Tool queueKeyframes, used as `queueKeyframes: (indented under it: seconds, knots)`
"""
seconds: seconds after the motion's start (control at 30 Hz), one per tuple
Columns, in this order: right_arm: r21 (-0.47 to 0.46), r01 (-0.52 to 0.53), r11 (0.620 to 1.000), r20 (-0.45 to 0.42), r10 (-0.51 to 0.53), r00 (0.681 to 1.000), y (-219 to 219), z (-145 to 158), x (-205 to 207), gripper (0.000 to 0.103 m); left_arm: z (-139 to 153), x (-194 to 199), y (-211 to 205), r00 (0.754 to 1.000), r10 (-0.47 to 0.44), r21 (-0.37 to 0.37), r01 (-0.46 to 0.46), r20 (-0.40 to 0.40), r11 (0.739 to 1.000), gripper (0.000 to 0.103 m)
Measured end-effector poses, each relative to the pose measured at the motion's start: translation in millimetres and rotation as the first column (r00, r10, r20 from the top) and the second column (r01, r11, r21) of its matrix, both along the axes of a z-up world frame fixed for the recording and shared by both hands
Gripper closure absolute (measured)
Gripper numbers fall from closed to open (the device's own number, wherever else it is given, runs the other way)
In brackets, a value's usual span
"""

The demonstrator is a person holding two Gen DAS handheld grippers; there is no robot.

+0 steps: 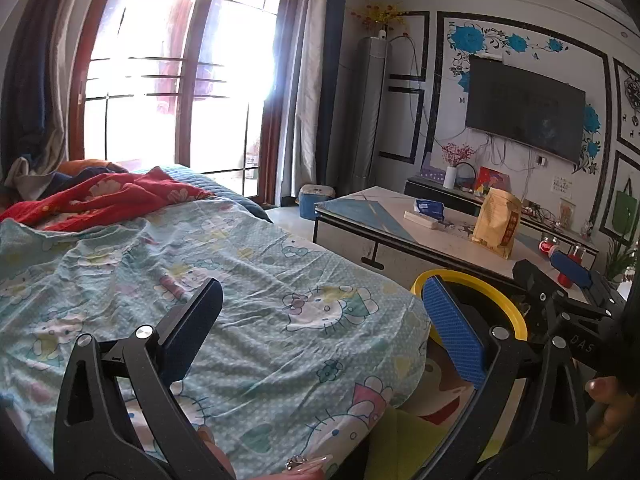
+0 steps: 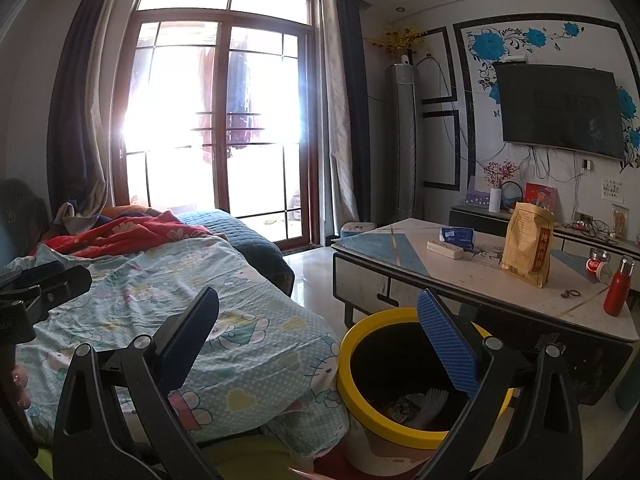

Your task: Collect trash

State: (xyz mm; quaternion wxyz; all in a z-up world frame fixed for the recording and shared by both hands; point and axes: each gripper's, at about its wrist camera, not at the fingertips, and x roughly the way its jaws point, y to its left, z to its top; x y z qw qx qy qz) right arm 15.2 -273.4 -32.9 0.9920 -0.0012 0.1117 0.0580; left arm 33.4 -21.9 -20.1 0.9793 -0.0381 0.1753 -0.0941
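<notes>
A yellow-rimmed trash bin (image 2: 400, 384) stands on the floor between the bed and the coffee table; crumpled wrappers and white paper (image 2: 420, 404) lie inside it. Its rim also shows in the left wrist view (image 1: 492, 292). My right gripper (image 2: 320, 332) is open and empty, just above the bin's near side and the bed edge. My left gripper (image 1: 324, 320) is open and empty over the bed's patterned sheet (image 1: 240, 280). The right gripper's body shows at the right of the left wrist view (image 1: 568, 304).
A coffee table (image 2: 408, 248) holds a tan paper bag (image 2: 528, 244), a blue tissue pack (image 2: 456, 236), a white power strip (image 2: 444, 249), a red bottle (image 2: 618, 286) and a small jar (image 2: 598, 266). A red blanket (image 2: 132, 232) lies on the bed. Tiled floor (image 2: 312, 272) runs toward the glass doors.
</notes>
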Motion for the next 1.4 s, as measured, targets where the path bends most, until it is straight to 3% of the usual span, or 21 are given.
queueKeyframes:
  seconds: [1.17,1.4]
  knots:
    - [0.001,-0.001,1.0,0.001,0.001,1.0,-1.4,0.1,0.6,0.006,-2.9,-3.1,-4.4,1.0,-0.001,0.0,0.001,-0.011,1.0,0.011]
    - [-0.006,-0.009,1.0,0.001,0.009,1.0,0.7,2.5,1.6,0.006,-3.8,0.4,1.0,0.999,0.036,-0.011,-0.037,-0.038,0.999,0.011]
